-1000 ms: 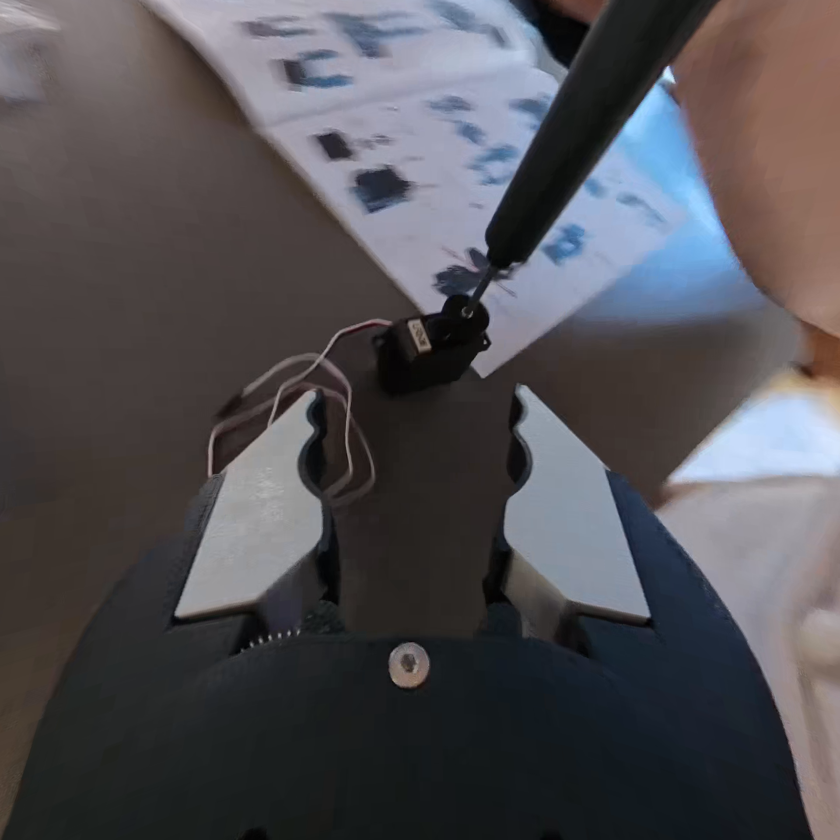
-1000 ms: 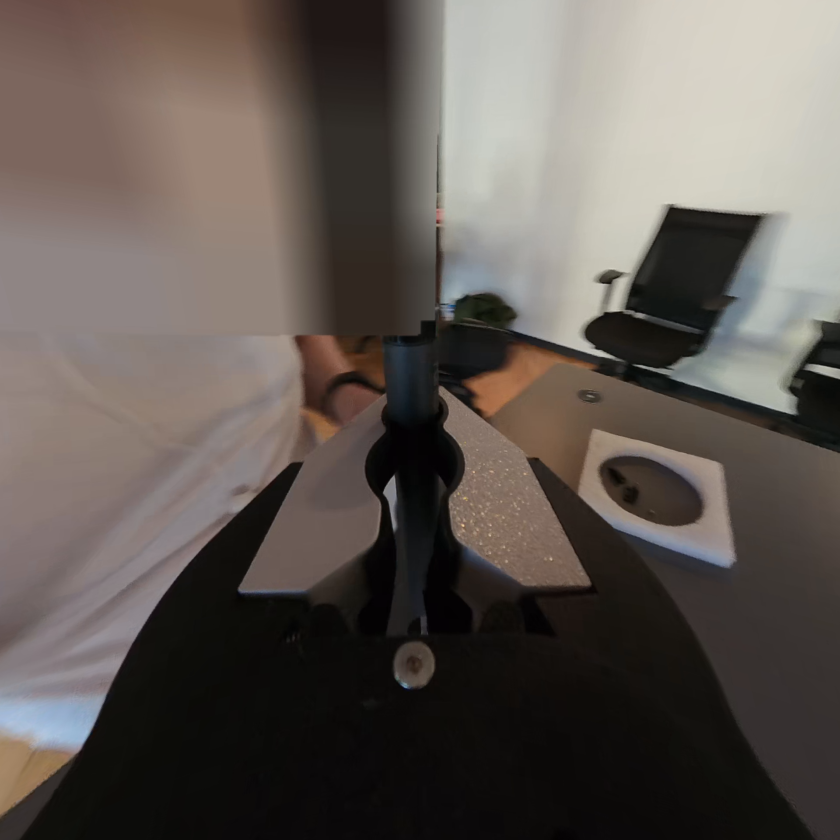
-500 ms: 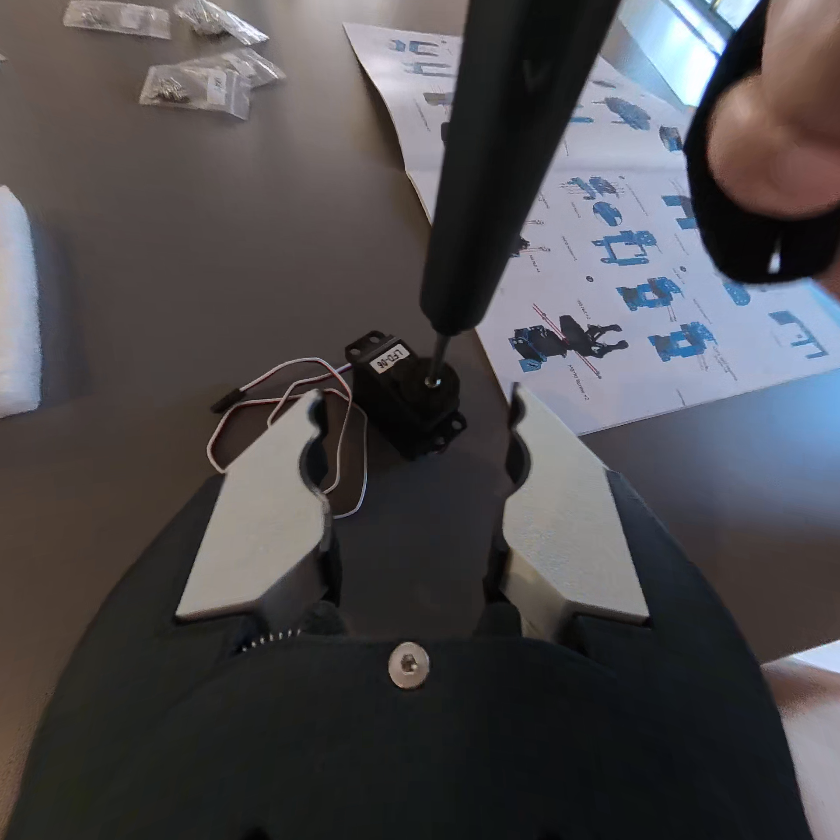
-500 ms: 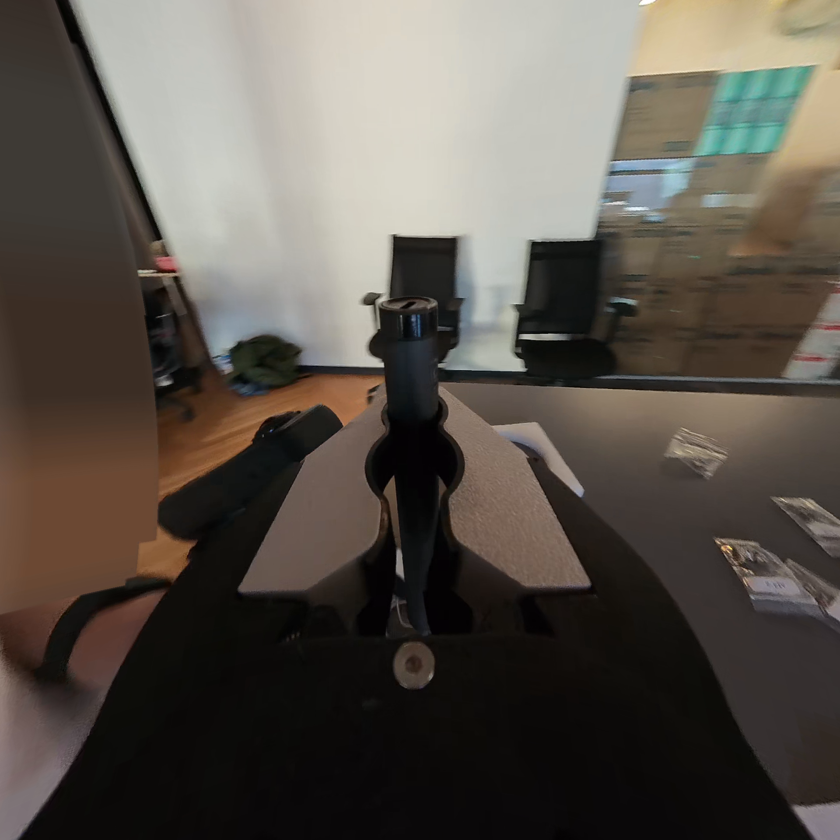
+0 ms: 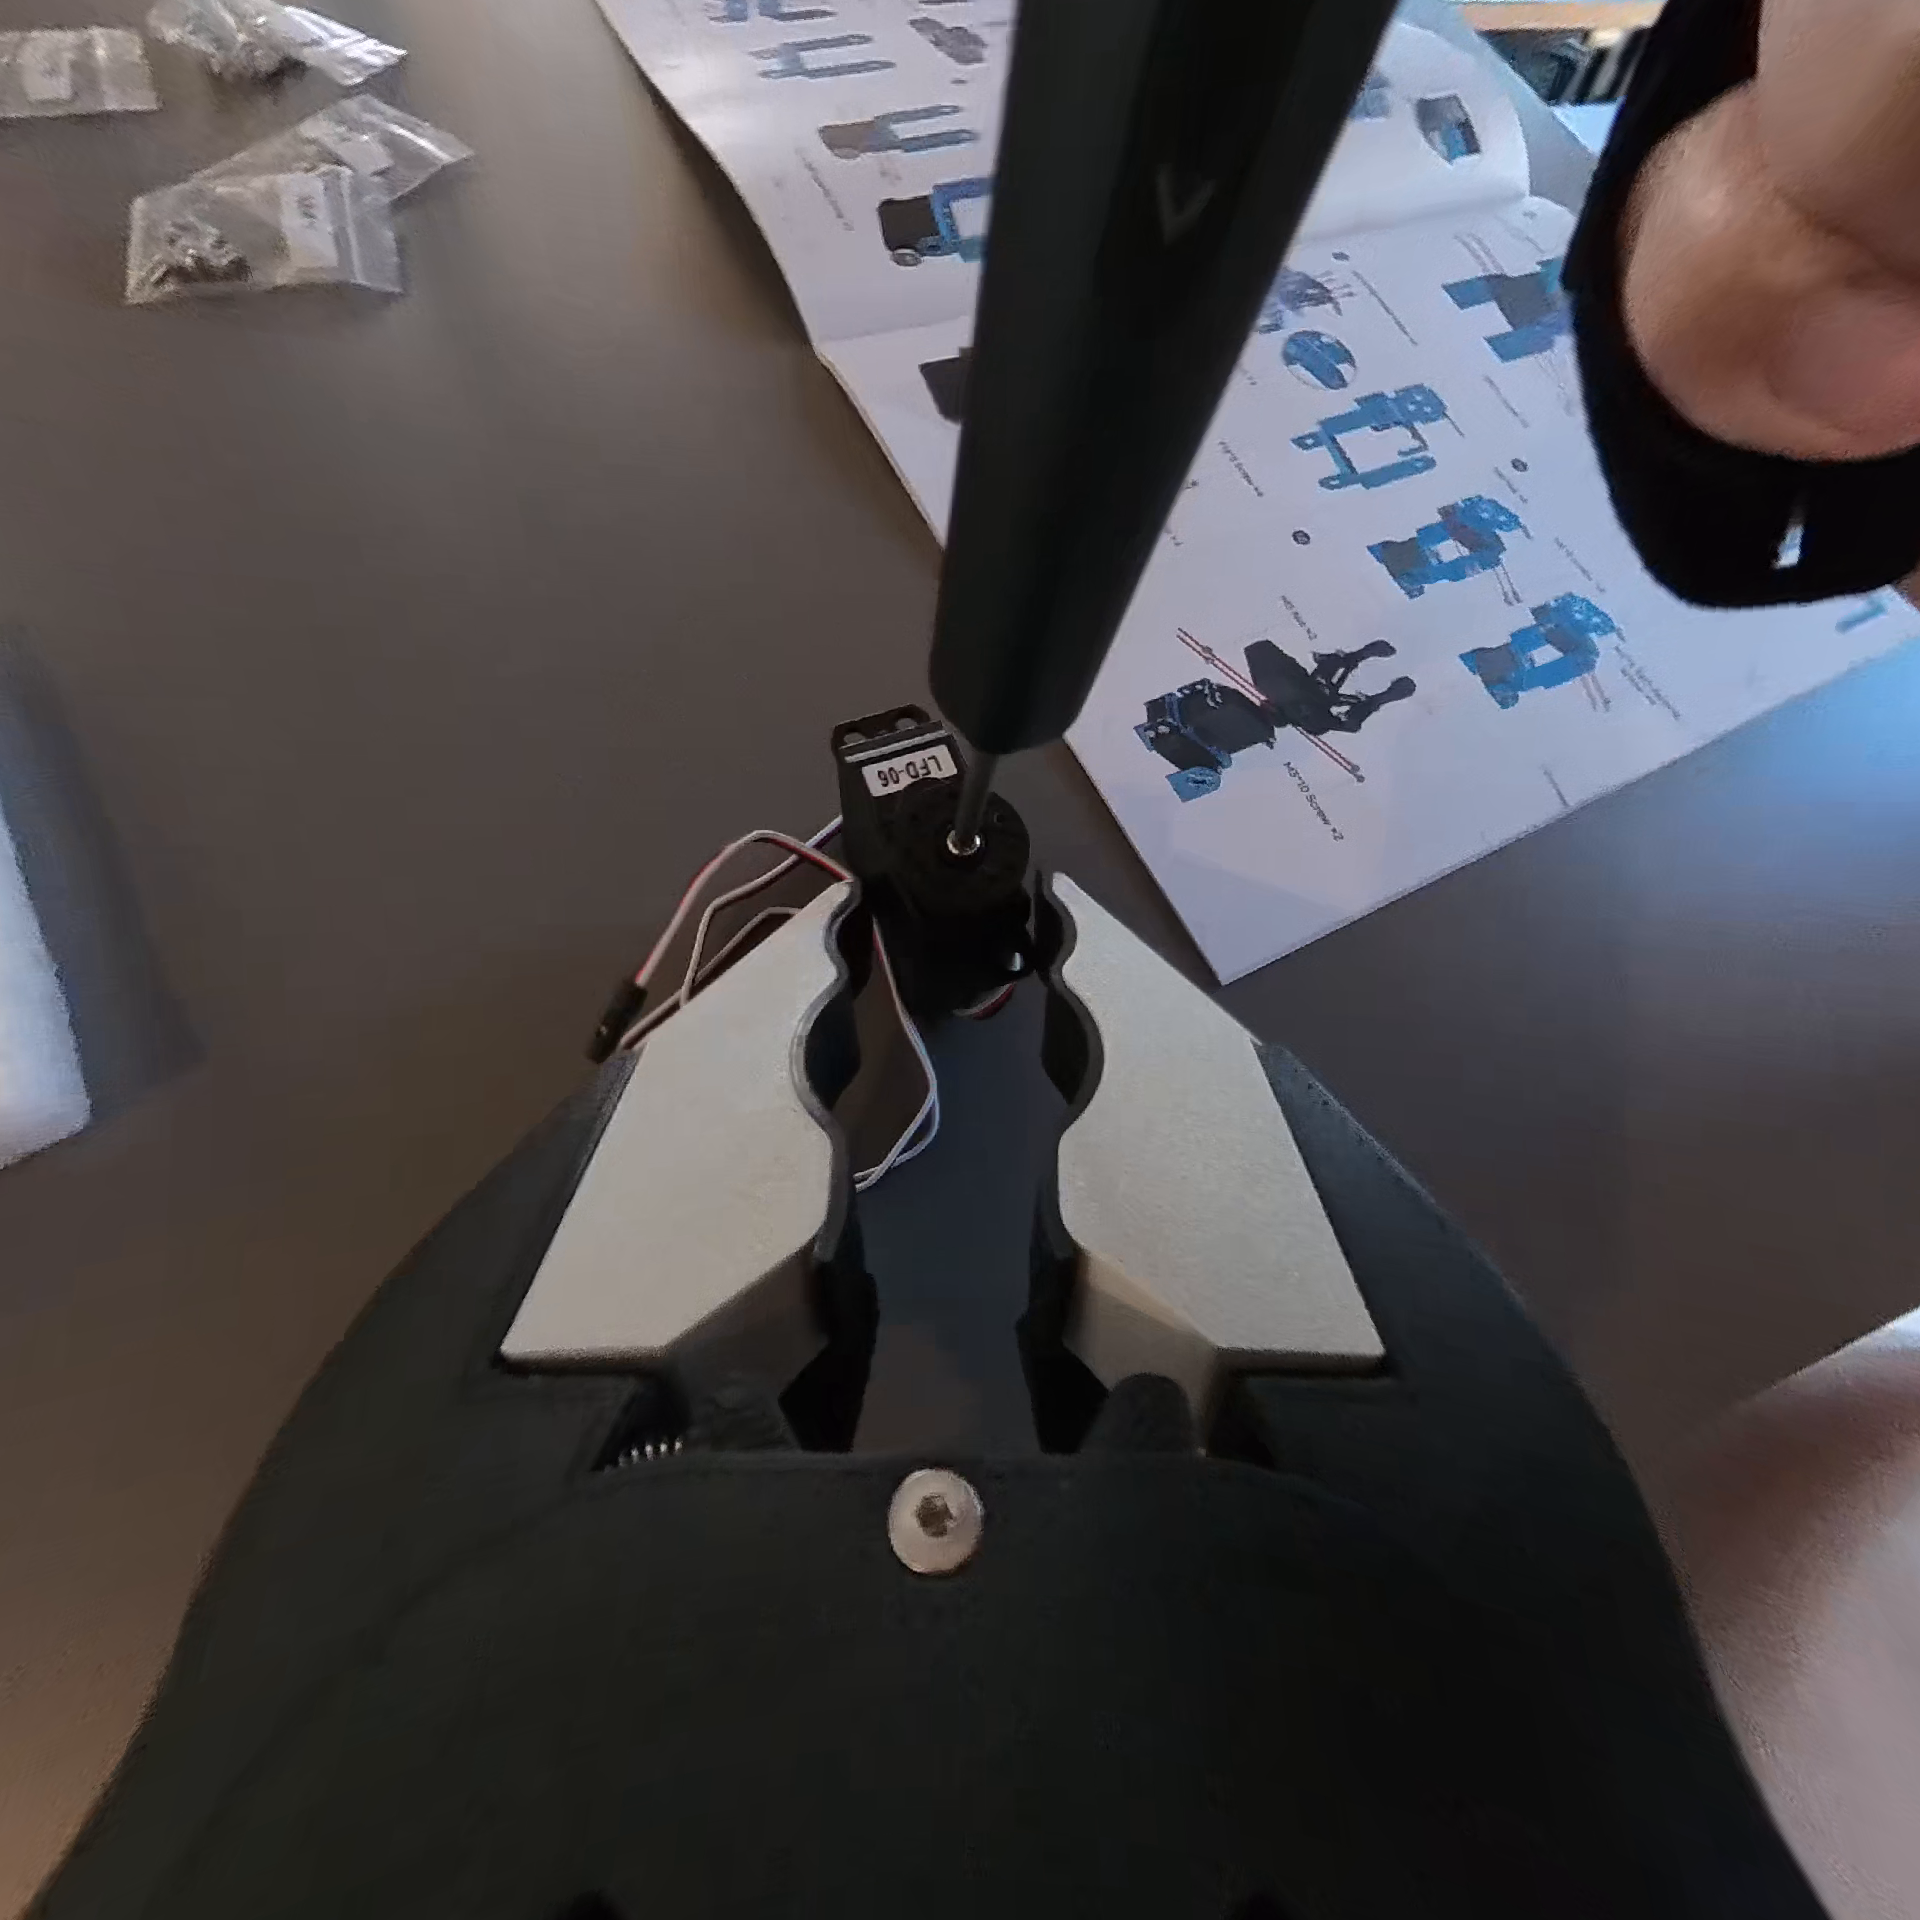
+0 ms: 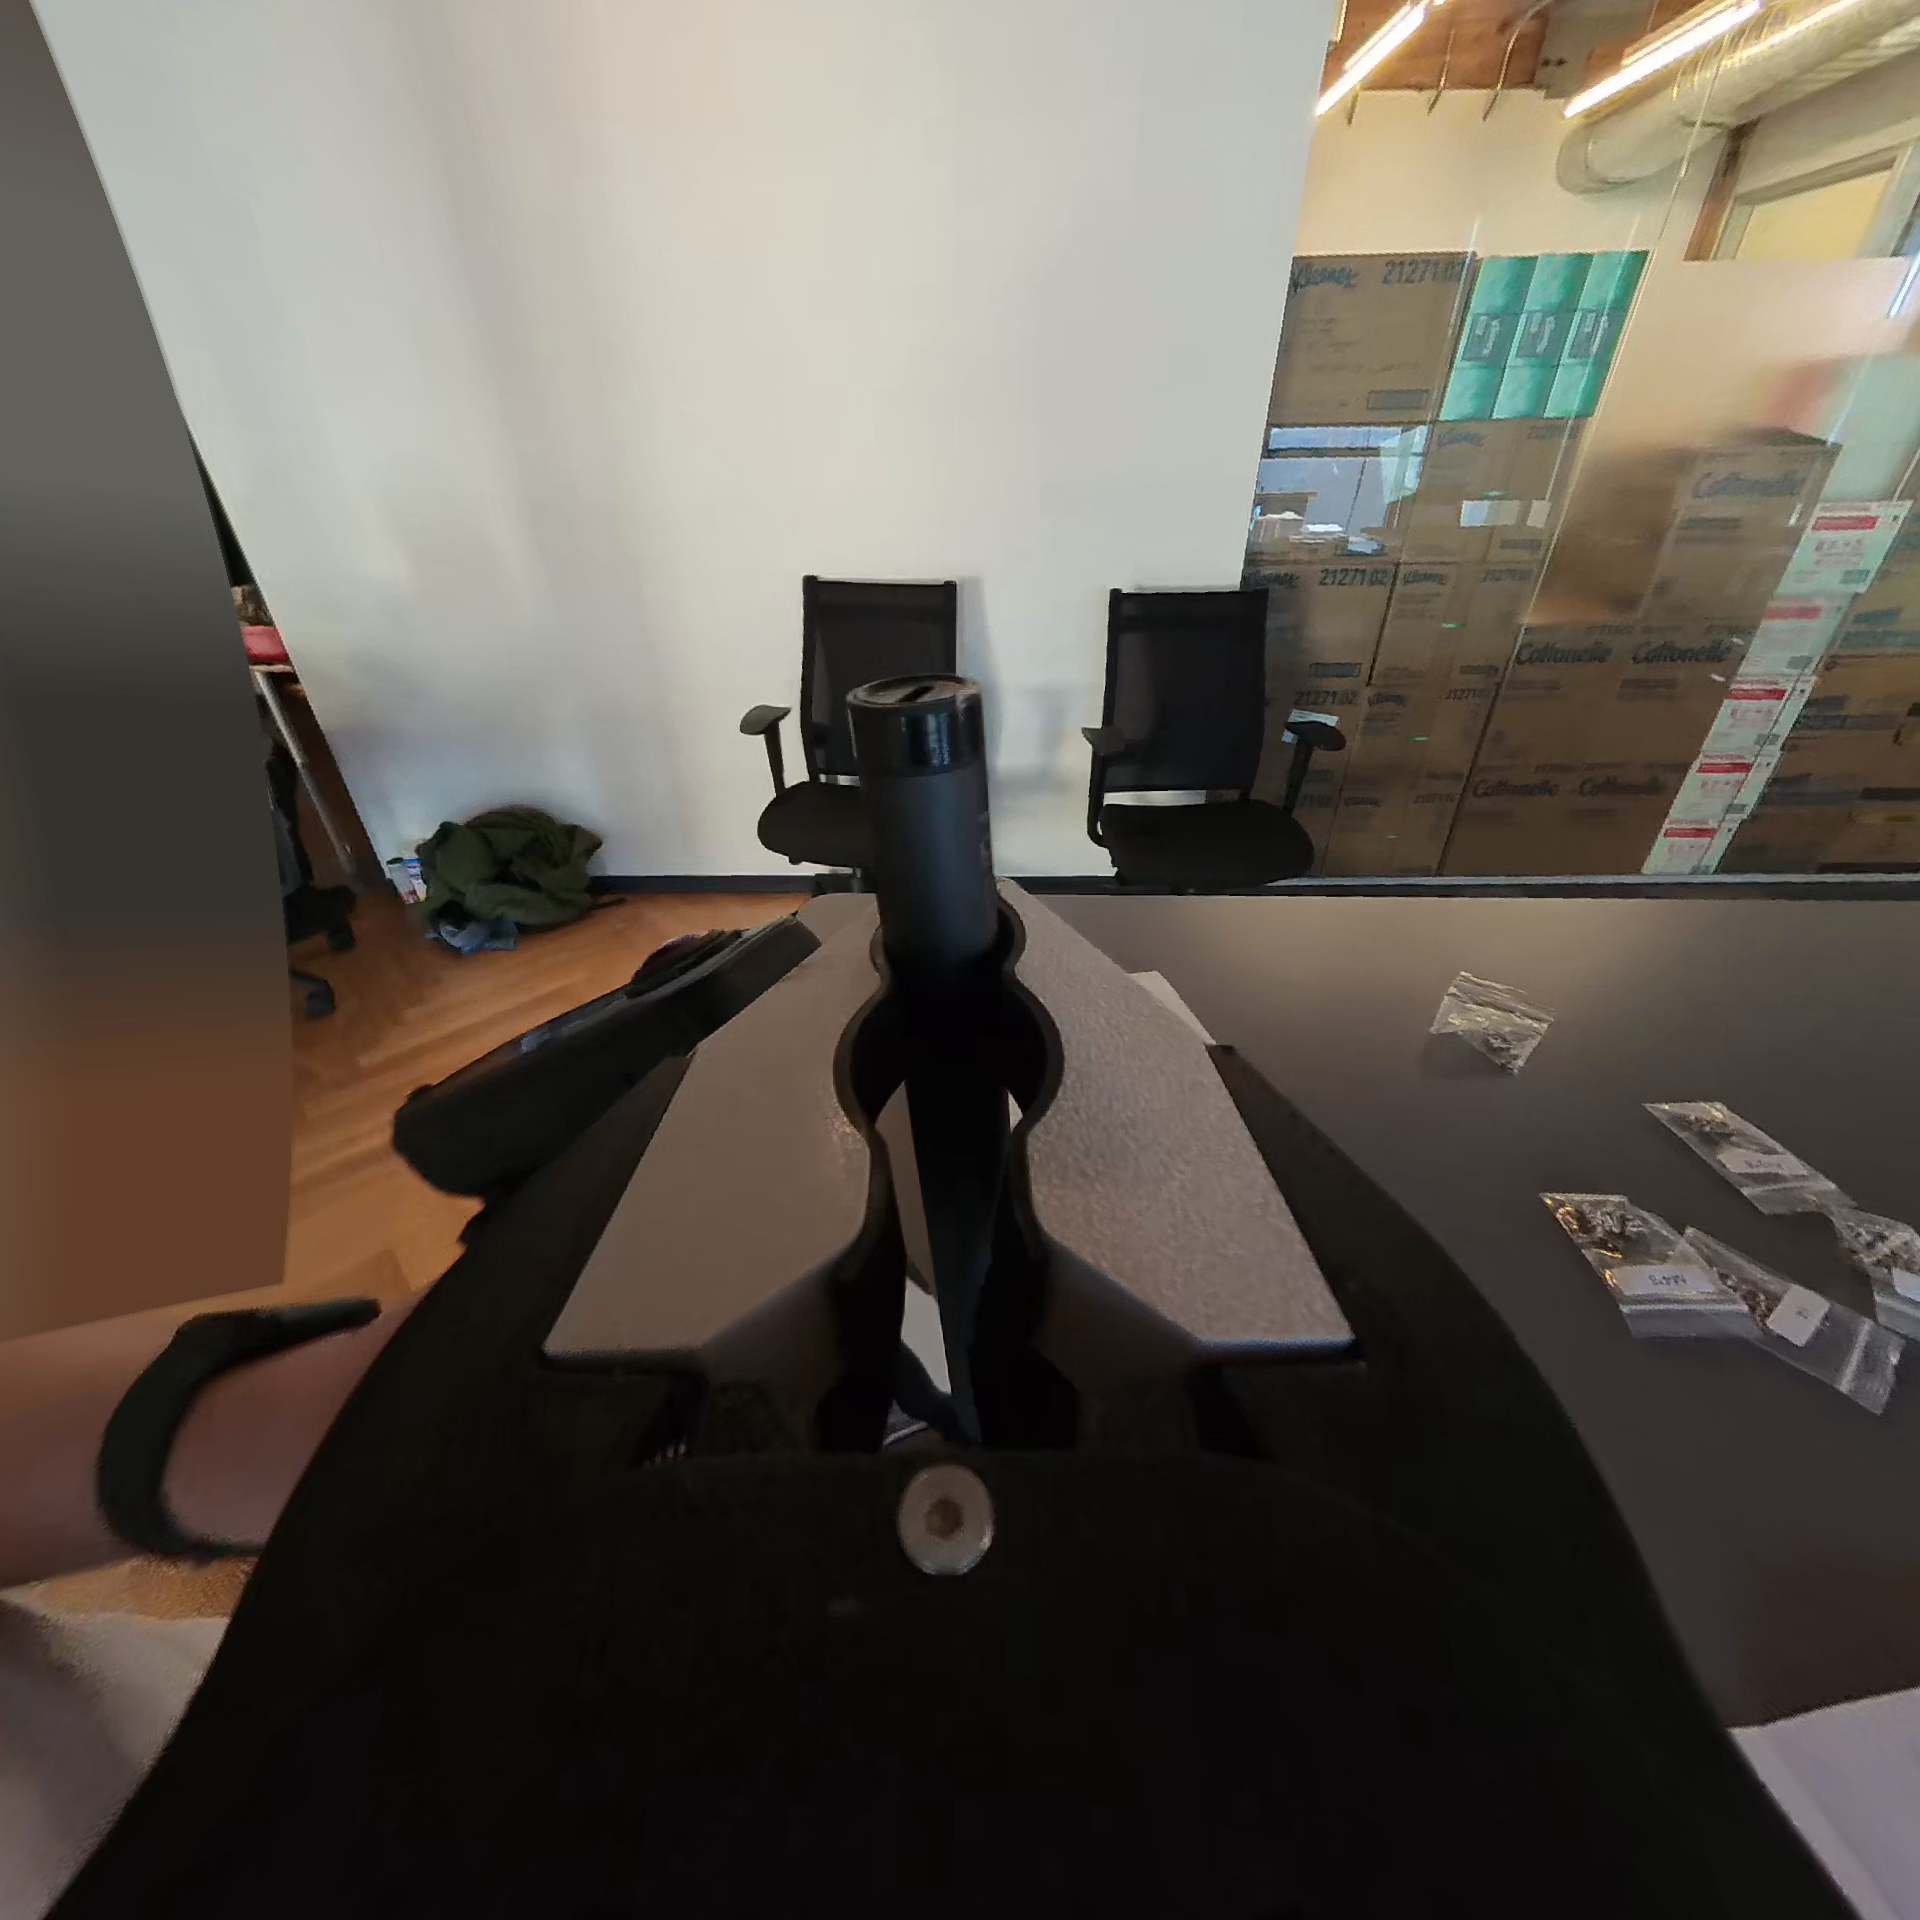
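Observation:
A small black servo (image 5: 914,831) with red, white and dark wires (image 5: 727,883) stands on the dark table (image 5: 416,623). My left gripper (image 5: 948,909) is shut on the servo, whose lower body sits between the fingertips (image 5: 821,925). A black screwdriver (image 5: 1091,364) comes down from above, and its thin tip rests on the screw in the servo's round top (image 5: 954,844). My right gripper (image 6: 940,925) is shut on the screwdriver's handle (image 6: 925,810), which stands up between the fingers. The tip is hidden in the right wrist view.
A printed instruction sheet (image 5: 1403,499) lies to the right of the servo. Small clear bags of hardware (image 5: 270,229) lie at the far left and show in the right wrist view (image 6: 1745,1278). A white foam block (image 5: 31,1018) is at the left edge. A hand in a black strap (image 5: 1766,260) is at upper right. My hands' fingertips stand some 20 centimetres from each other.
My left gripper has moved forward and closed its fingers around the servo. The screwdriver has stayed on the servo's top screw and stands steeper. The right wrist view has swung towards the room.

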A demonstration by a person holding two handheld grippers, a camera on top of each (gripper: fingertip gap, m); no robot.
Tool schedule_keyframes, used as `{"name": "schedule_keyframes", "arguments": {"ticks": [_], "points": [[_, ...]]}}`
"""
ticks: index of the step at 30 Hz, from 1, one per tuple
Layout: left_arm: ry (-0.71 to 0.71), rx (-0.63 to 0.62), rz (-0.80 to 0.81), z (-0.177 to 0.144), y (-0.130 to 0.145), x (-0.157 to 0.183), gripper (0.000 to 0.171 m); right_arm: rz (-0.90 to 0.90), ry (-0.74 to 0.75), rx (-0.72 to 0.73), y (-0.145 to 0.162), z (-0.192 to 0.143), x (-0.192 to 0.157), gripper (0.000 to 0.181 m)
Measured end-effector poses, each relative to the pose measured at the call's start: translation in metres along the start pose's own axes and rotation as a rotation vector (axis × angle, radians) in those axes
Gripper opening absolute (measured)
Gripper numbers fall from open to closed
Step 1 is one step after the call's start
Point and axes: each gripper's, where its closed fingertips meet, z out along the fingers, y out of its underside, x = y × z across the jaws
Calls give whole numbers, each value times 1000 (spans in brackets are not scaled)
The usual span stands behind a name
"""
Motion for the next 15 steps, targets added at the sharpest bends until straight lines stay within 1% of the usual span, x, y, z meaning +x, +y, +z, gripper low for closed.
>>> {"name": "schedule_keyframes", "arguments": {"ticks": [8,13,15], "points": [[123,-12,153,1,-2,-4,29,3,-123,-11,0,-9,-1,8],[199,-24,240,3,-4,-9,29,-34,-219,-64,4,-8,-5,8],[237,-33,277,3,-4,-9,29,-62,-236,-103,5,-5,-4,8]]}}
